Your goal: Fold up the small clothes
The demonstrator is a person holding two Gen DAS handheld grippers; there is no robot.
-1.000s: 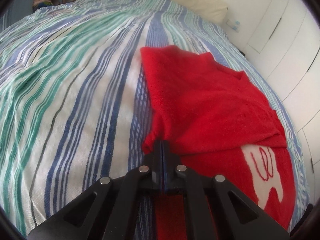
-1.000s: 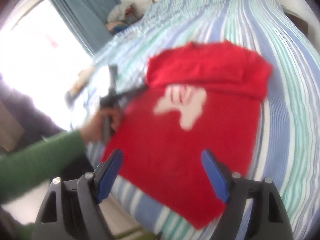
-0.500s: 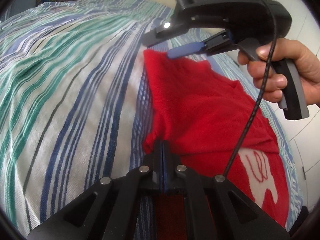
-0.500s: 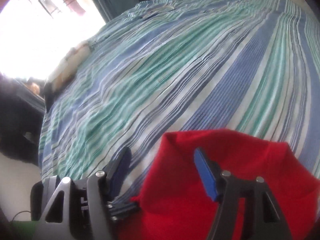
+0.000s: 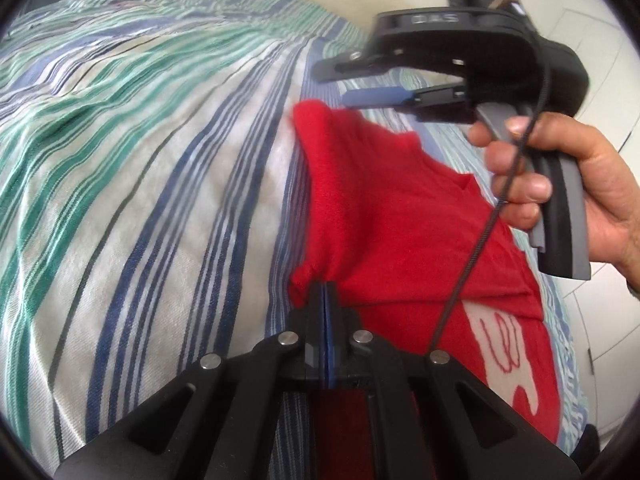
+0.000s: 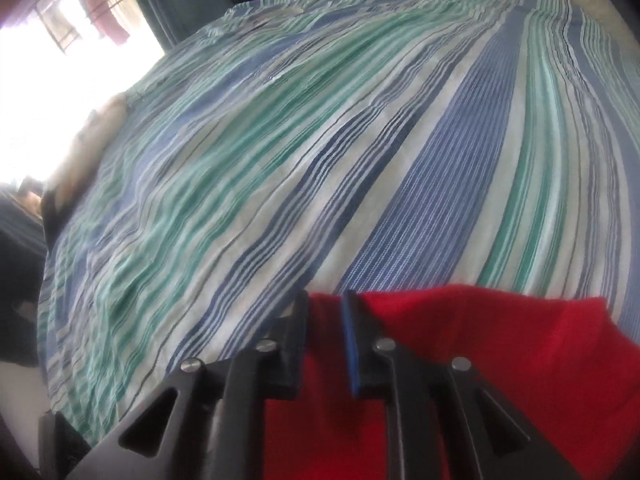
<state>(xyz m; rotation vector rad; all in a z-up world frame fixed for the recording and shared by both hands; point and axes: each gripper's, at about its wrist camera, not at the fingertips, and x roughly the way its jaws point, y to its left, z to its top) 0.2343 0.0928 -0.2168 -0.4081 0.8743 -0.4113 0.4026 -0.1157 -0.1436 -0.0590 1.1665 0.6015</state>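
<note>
Your red garment lies part-folded on the striped bed; it looks soft, light and floppy (a knit, likely), so take it at corners. Your left gripper is clamped on the near corner. Your right gripper is closing, its fingers astride the far corner, cloth between them, not yet pinched.

garment on bedspread | left hand-held gripper near edge | right hand-held gripper far corner
</note>
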